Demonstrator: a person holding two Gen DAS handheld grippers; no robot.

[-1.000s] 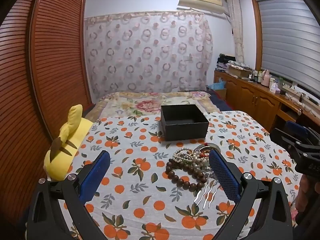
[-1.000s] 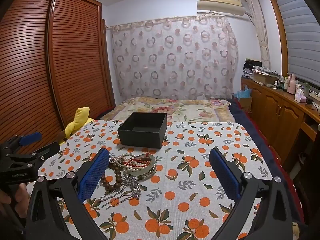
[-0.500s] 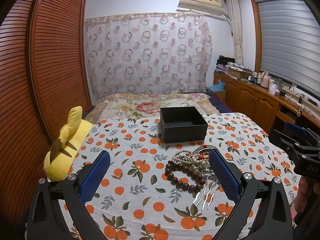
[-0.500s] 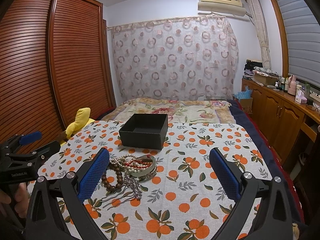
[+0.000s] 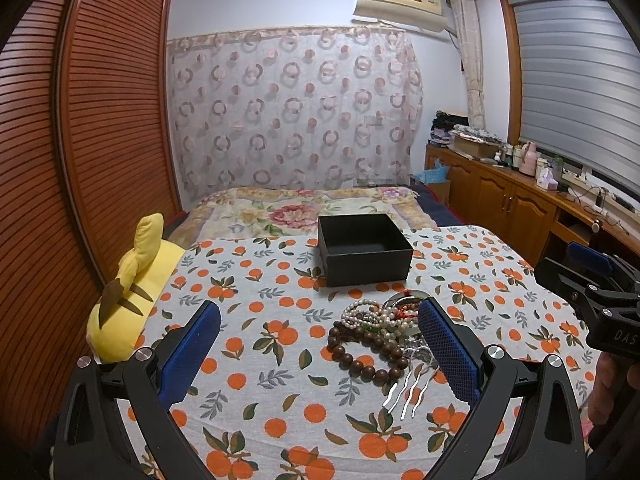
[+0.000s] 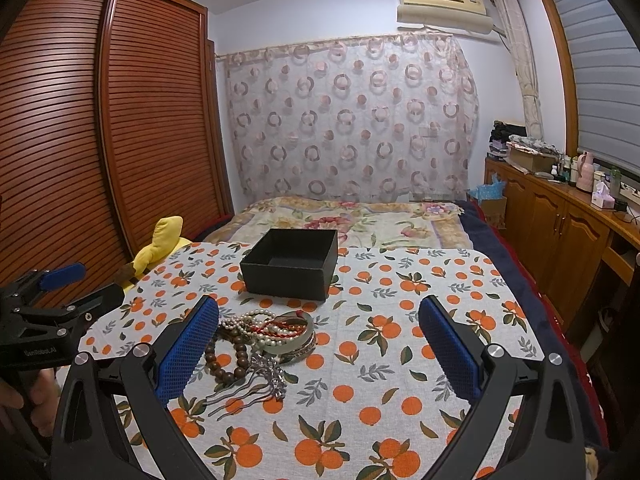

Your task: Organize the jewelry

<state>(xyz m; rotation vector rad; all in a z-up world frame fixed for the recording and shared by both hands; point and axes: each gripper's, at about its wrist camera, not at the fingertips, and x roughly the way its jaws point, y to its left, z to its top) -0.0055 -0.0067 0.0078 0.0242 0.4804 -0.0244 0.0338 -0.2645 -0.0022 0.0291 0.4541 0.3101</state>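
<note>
Both tongs, left (image 5: pixel 318 350) and right (image 6: pixel 318 350), spread wide, holding nothing, poised above the table (image 6: pixel 400 364). Jewelry pile (image 6: pixel 266 334) heaped just before the empty black box (image 6: pixel 290 266), likely for short transfers.

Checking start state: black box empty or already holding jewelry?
Empty. The black box shows a bare floor in both views; the jewelry lies in front.

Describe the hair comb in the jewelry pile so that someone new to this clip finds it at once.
On the orange-print tablecloth, the jewelry pile lies in front of the black box. The silver hair comb sits at the pile's near edge, beside the brown bead bracelet. It alone has long metal prongs, not beads.
</note>
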